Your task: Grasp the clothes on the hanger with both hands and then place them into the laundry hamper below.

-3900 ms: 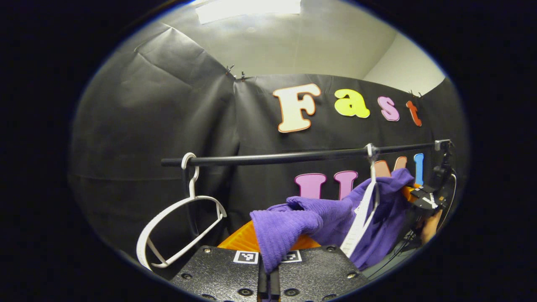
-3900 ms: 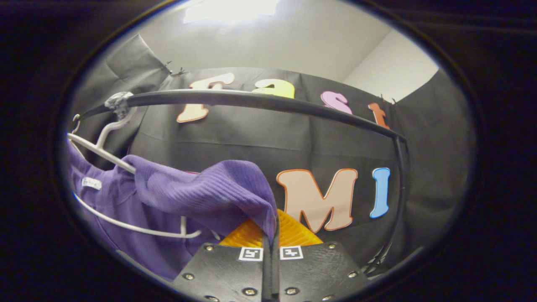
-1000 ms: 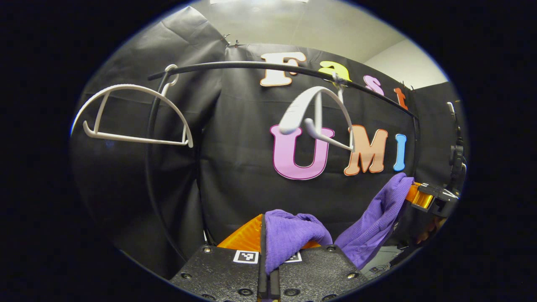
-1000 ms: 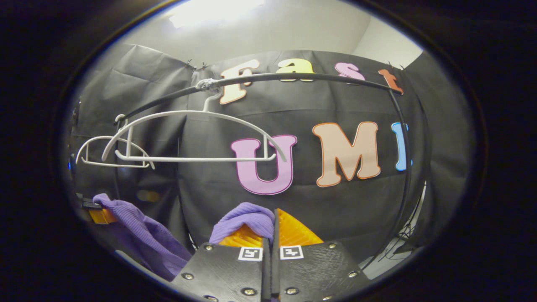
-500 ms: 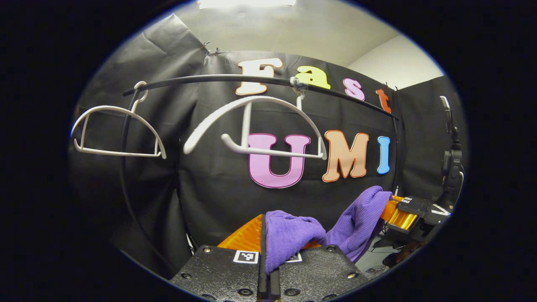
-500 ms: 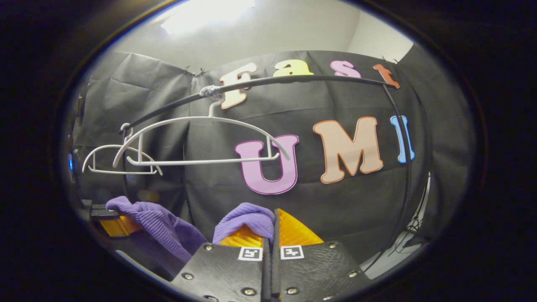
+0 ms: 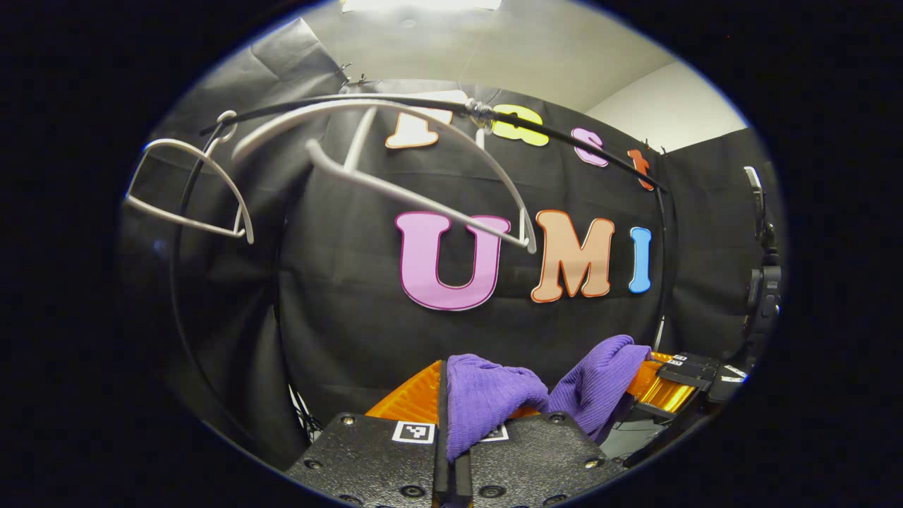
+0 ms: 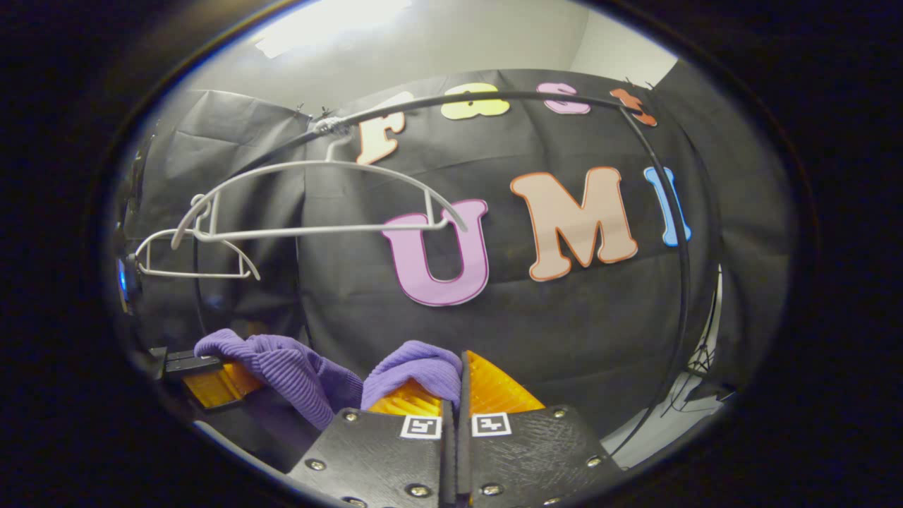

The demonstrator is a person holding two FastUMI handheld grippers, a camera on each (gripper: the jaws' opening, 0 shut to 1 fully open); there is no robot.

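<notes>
Recording booth, black cloth wall (image 7: 338, 296), clothes rail (image 8: 494, 95), bare white hangers (image 8: 317, 204)

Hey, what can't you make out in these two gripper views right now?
- Most of the purple garment: left gripper view, hanging below the left gripper body and the picture edge.
- Its shape and type: right gripper view, bunched at the right gripper.
- Nearer white hanger: left gripper view, motion-blurred.

No readable text, nos. or brands on anything. Only signs: small black-and-white square marker tags, no letters. Left gripper view: one tag (image 7: 413, 432) on top of the gripper body, a 2nd partly under the purple cloth (image 7: 487, 402). Right gripper view: two tags (image 8: 420, 426) side by side on the gripper body.
</notes>
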